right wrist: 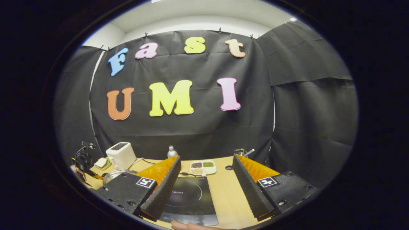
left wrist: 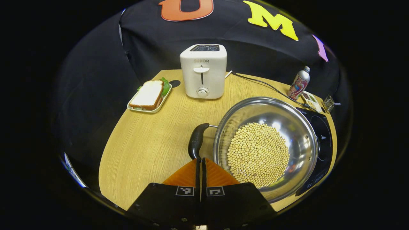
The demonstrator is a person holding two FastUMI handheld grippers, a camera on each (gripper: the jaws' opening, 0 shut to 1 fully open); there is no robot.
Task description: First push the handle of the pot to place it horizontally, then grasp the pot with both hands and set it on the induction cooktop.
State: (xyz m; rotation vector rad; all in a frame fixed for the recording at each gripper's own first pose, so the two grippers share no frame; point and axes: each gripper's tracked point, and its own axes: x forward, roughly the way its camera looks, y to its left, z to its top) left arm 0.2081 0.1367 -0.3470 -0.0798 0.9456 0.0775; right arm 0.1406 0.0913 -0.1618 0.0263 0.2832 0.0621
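Note:
In the left gripper view a steel pot point(left wrist: 297, 134) holding pale beans point(left wrist: 258, 154) rests on the wooden table, its right side over the black induction cooktop point(left wrist: 323, 140). Its black handle point(left wrist: 196, 140) points toward the camera on the pot's left. My left gripper point(left wrist: 201, 158) is shut with nothing between its fingers, its tips right at the handle's near end. In the right gripper view my right gripper point(right wrist: 207, 158) is open, held above the cooktop point(right wrist: 188, 198). The pot point(right wrist: 116, 175) lies off to its left.
A white toaster point(left wrist: 203, 71) stands at the back with its cable running right. A sandwich on a tray point(left wrist: 149, 95) sits back left, a bottle point(left wrist: 299, 83) back right. A divided dish of grains point(right wrist: 203, 167) lies behind the cooktop. A hand point(right wrist: 188, 226) shows at the bottom edge.

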